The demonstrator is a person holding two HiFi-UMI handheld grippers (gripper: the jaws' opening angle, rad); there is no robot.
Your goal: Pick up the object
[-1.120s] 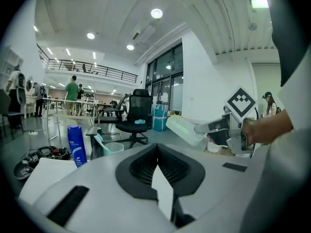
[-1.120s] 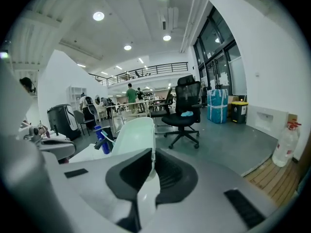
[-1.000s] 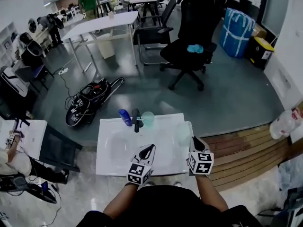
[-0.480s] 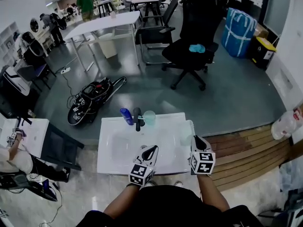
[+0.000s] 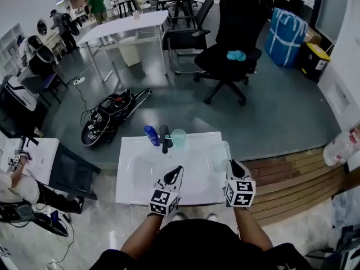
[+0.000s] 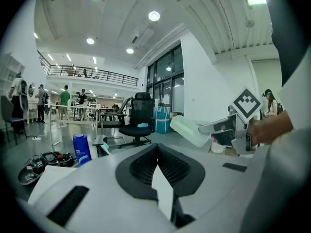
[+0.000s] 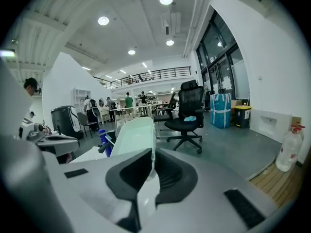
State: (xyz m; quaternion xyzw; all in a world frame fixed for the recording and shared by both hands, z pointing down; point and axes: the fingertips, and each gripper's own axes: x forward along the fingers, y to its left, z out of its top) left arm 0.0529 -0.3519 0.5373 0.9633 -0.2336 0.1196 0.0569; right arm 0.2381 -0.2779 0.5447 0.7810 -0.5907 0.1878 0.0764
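Right claw (image 5: 232, 169) clenched on translucent tub (image 5: 219, 155) rim, at right edge of basin (image 5: 135, 193)
Left claw (image 5: 175, 174) closed, empty. Tub looks light, thin, flexy, slippery; rim grip suits it

Both forearms reach forward from the bottom of the head view to the near edge of the white basin (image 5: 128, 194). The left arm (image 5: 136, 239) angles inward, and the left gripper (image 5: 175, 172) hangs over the basin's near middle with its jaws pressed together on nothing. The right arm (image 5: 251, 230) runs straighter. The right gripper (image 5: 231, 165) sits at the basin's near right corner, jaws clamped on a pale cup (image 7: 127, 139).
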